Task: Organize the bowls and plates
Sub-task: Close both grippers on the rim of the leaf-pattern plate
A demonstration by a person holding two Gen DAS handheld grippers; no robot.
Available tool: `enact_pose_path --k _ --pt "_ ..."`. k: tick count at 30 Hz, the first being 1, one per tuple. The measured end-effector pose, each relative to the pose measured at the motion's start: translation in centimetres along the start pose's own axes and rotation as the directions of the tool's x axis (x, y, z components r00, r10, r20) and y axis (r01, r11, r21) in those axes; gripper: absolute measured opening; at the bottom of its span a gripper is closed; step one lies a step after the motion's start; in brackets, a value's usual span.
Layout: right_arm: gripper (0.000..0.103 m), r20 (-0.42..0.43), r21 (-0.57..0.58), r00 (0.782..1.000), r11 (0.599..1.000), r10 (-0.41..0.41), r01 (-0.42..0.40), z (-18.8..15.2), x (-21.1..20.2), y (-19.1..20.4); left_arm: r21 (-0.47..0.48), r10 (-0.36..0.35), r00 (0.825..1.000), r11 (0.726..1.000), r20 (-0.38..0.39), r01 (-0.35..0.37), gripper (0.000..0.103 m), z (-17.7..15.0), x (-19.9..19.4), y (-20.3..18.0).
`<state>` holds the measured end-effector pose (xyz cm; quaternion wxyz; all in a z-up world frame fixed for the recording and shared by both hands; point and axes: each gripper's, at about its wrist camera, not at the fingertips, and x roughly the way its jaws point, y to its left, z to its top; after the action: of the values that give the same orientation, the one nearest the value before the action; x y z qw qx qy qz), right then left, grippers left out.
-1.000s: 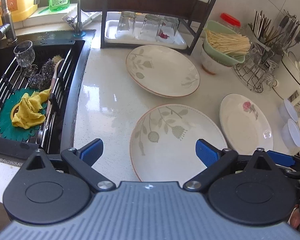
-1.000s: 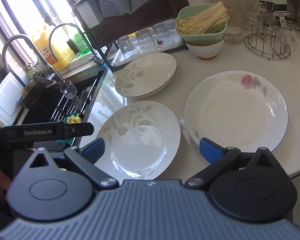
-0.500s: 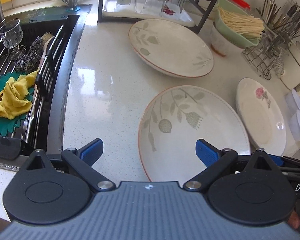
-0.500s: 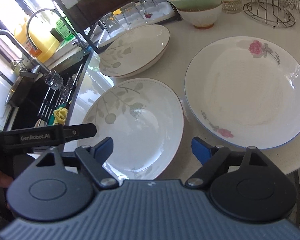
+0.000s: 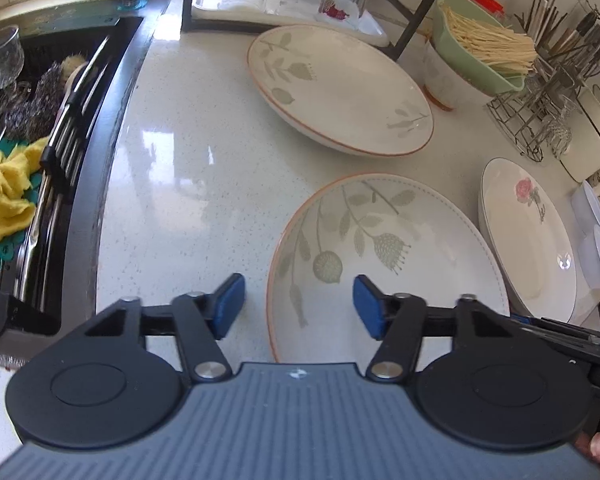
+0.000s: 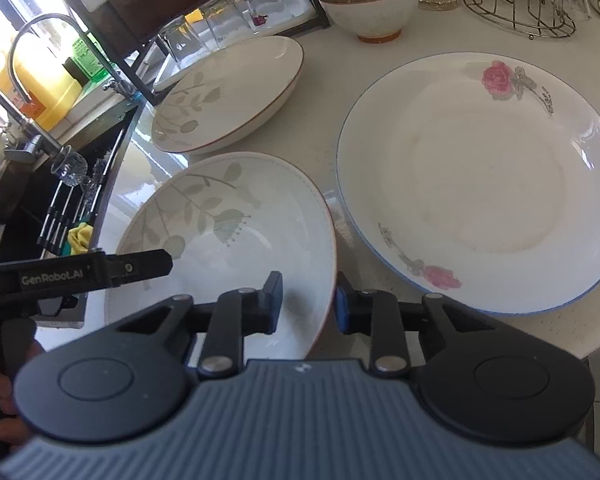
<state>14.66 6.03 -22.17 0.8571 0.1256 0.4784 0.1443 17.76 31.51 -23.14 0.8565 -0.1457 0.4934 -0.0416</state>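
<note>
Both our grippers have dropped toward the near leaf plate [image 6: 228,236], jaws just closing. Our right gripper [image 6: 307,302] straddles its right rim, our left gripper [image 5: 298,306] its left, both unclamped. Next: pinch, then lift evenly.

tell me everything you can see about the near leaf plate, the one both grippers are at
The near leaf plate is round, shallow and glossy white, seemingly ceramic, with grey-green leaf and seed-head prints and a thin brown rim. It lies flat and empty on the speckled counter. The right gripper, just closing, straddles its right rim; the left gripper, also closing, straddles its left rim.
</note>
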Motion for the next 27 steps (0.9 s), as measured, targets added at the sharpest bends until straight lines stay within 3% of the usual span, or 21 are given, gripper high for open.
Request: enact_pose_path --k 2,6,14,27 --pt "0.029 0.005 0.009 1.0 1.0 0.004 -0.004 0.0 0.0 0.0 0.011 -0.003 1.0 1.0 0.0 0.003 0.041 0.1 0.2 -0.1" --pt "0.029 0.014 0.036 1.0 0.999 0.02 -0.021 -0.1 0.0 -0.2 0.024 -0.01 1.0 1.0 0.002 0.01 0.037 0.4 0.3 0.0" --pt "0.029 0.033 0.105 0.999 0.993 0.042 -0.045 -0.3 -0.2 -0.5 0.072 -0.044 0.999 0.996 -0.004 0.044 0.037 1.1 0.0 0.0" --pt "0.029 0.029 0.149 0.995 0.984 0.093 -0.096 0.3 -1.9 -0.7 0.06 -0.053 0.997 0.997 -0.051 0.056 0.037 3.6 -2.1 -0.8"
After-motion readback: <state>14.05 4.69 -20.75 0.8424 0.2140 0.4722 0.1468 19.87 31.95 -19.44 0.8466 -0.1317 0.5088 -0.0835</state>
